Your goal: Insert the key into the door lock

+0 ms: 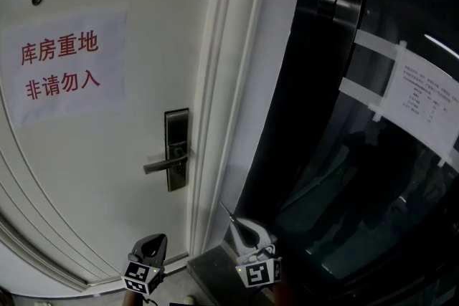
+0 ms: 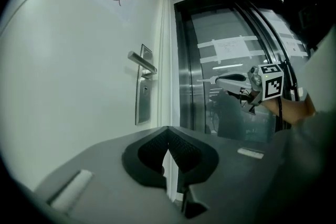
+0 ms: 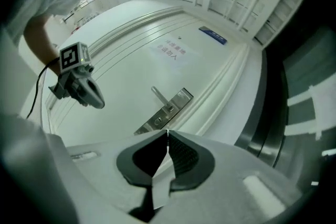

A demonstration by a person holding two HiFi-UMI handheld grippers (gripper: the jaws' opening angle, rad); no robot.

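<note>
Gripping key (image 1: 226,211), right gripper (image 3: 167,136) jaws pressed together; only thin blade tip shows, rest hidden between pads. Key below-right of lock plate (image 1: 176,149), well apart. Left gripper (image 2: 168,131) jaws closed, nothing between, below lock plate. Both gripper bodies cut off at head view bottom edge.

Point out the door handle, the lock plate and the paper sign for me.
door handle (image 1: 163,164): head view, middle of the lever.
lock plate (image 1: 176,125): head view, dark upper part above the lever.
paper sign (image 1: 63,66): head view, blank strip between the two red lines of print.
</note>
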